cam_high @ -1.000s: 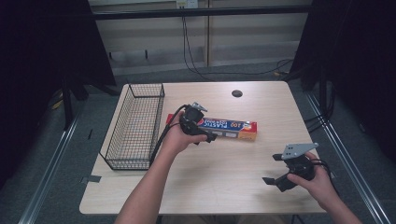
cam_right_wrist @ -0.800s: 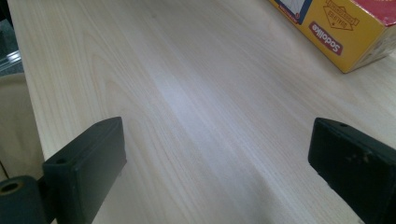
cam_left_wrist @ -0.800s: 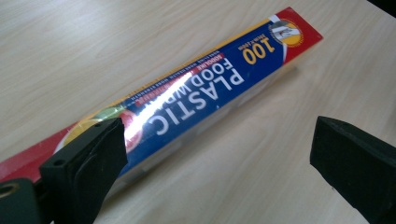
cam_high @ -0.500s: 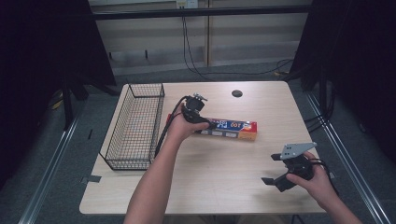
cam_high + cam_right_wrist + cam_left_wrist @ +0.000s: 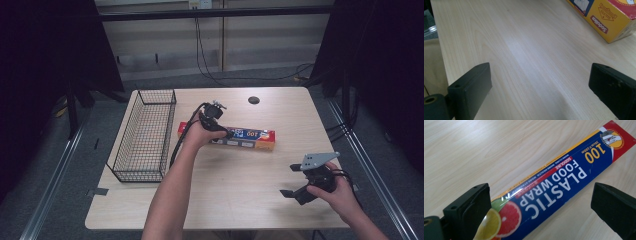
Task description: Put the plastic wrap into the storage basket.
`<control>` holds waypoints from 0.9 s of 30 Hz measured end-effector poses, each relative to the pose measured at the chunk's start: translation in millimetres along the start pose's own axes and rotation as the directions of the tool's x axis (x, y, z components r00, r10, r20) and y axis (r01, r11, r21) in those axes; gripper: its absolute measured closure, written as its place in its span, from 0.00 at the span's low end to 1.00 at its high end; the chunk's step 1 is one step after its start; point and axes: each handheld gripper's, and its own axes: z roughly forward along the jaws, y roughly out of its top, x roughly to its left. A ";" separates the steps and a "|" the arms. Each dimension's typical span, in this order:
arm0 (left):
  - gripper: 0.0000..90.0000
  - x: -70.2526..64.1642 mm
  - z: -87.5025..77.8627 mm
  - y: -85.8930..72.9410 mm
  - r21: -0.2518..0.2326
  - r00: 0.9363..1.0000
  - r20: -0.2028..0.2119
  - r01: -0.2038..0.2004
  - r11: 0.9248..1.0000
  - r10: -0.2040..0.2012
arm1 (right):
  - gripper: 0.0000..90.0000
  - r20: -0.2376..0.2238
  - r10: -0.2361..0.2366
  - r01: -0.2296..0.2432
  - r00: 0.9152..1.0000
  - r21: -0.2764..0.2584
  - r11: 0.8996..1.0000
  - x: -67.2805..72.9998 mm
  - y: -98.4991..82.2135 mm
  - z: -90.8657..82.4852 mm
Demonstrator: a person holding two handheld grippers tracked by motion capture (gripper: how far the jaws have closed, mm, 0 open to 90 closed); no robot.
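Observation:
A long box of plastic food wrap (image 5: 250,136), blue with red and yellow ends, lies flat across the middle of the table. My left gripper (image 5: 223,131) hovers over the box's left part. In the left gripper view the box (image 5: 564,172) runs diagonally under my left gripper (image 5: 540,195), whose jaws stand wide apart without touching it. My right gripper (image 5: 291,180) is open near the table's front right, well apart from the box. In the right gripper view there is bare wood under my right gripper (image 5: 540,75), and the box's yellow end (image 5: 609,20) shows at the top right.
A black wire basket (image 5: 167,135) stands along the table's left side, close to the box's left end. A small dark round spot (image 5: 253,100) lies near the back edge. The table's edge (image 5: 439,50) runs close along the right gripper's left.
My left gripper has shifted a little toward the far side above the box's left part. The box and the right gripper have stayed where they were.

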 end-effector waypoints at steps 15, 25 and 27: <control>0.02 0.1 13.6 0.1 0.033 1.000 -0.003 -0.027 0.999 0.027 | 0.05 -0.015 0.005 -0.005 1.000 -0.022 1.000 -2.2 1.0 -2.0; 0.02 -2.4 21.6 0.7 0.040 0.996 -0.004 -0.087 0.995 0.087 | 0.06 -0.017 0.005 -0.005 1.000 -0.020 1.000 -2.5 1.4 -1.8; 0.02 -3.0 23.9 0.1 0.050 0.993 -0.015 -0.112 0.992 0.113 | 0.06 -0.014 0.011 -0.011 1.000 -0.023 1.000 -2.6 1.3 -2.6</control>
